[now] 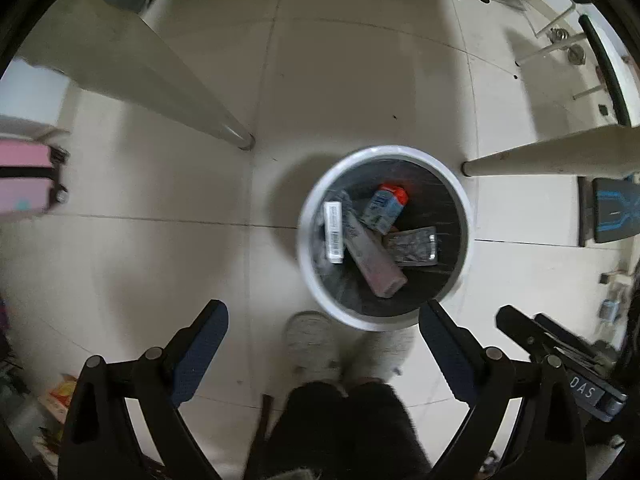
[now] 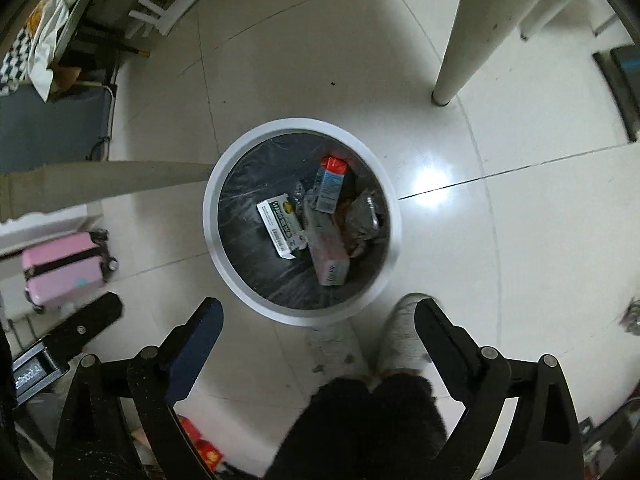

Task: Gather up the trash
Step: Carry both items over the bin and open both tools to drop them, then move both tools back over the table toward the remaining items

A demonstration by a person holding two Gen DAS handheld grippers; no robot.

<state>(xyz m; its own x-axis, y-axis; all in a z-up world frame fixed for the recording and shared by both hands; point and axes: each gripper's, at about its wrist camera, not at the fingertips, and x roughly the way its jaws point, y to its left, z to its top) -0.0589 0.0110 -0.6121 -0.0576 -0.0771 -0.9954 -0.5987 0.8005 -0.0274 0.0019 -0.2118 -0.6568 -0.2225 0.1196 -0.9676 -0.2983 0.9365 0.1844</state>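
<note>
Both the left gripper (image 1: pixel 324 320) and the right gripper (image 2: pixel 318 316) hang spread and empty above the bin (image 2: pixel 394 240), which sits just ahead of the fingertips, already holding the long pink box (image 2: pixel 326 246) and other trash.

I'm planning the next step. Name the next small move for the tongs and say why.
Probably lift both away from the trash bin and look for more trash. The left tongs and right tongs both hang open and empty above it, while a pink box and a blue carton already lie inside.
</note>
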